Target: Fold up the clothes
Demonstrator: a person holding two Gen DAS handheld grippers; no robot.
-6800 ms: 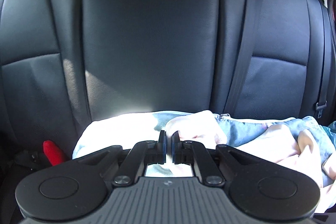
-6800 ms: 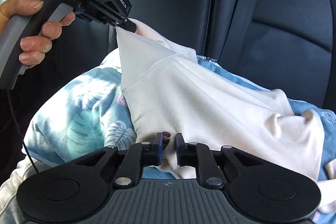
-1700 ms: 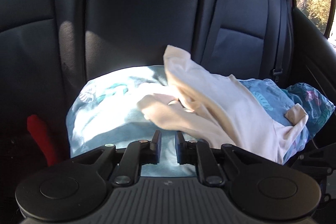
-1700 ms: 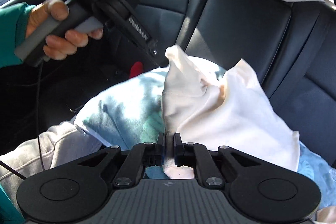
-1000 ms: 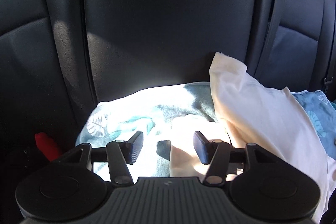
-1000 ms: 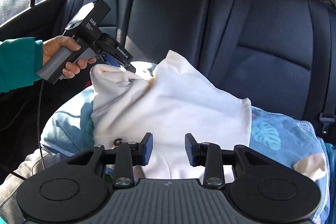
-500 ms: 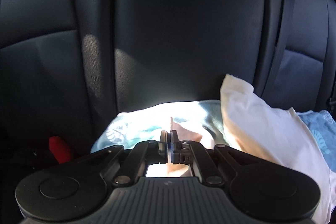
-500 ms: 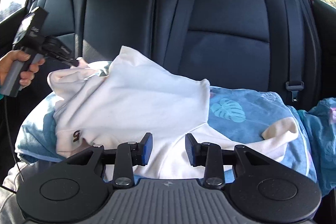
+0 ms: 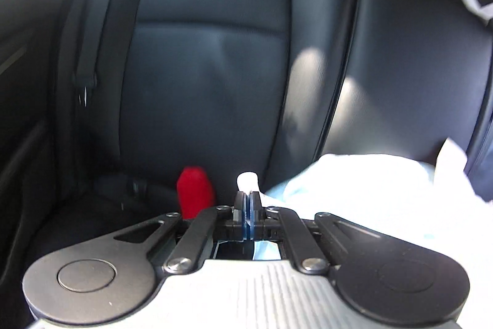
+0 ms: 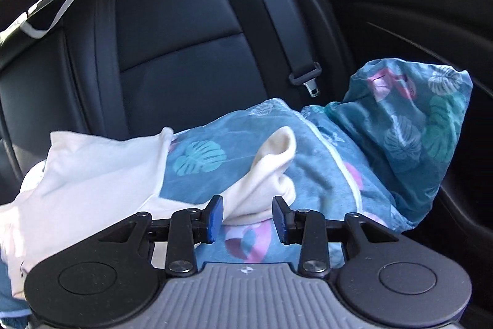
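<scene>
A cream sweatshirt (image 10: 92,171) lies spread over a blue leaf-print blanket (image 10: 323,162) on a black car back seat. My right gripper (image 10: 246,213) is open, its jaws on either side of the sweatshirt's cream sleeve (image 10: 271,165), which lies across the blanket with its cuff curled up. My left gripper (image 9: 247,199) is shut on a small tip of the cream sweatshirt (image 9: 247,178) that pokes out past the fingertips. The overexposed fabric (image 9: 369,181) spreads to its right.
A red seat-belt buckle (image 9: 194,190) stands in the seat gap just left of my left gripper. The black seat back (image 10: 185,20) rises behind, with a seat belt and buckle tongue (image 10: 309,82). The door panel (image 10: 431,20) bounds the right side.
My left gripper stays shut on the cloth and has swung left, toward the red buckle. My right gripper stays open and has moved right, from the sweatshirt body to the sleeve.
</scene>
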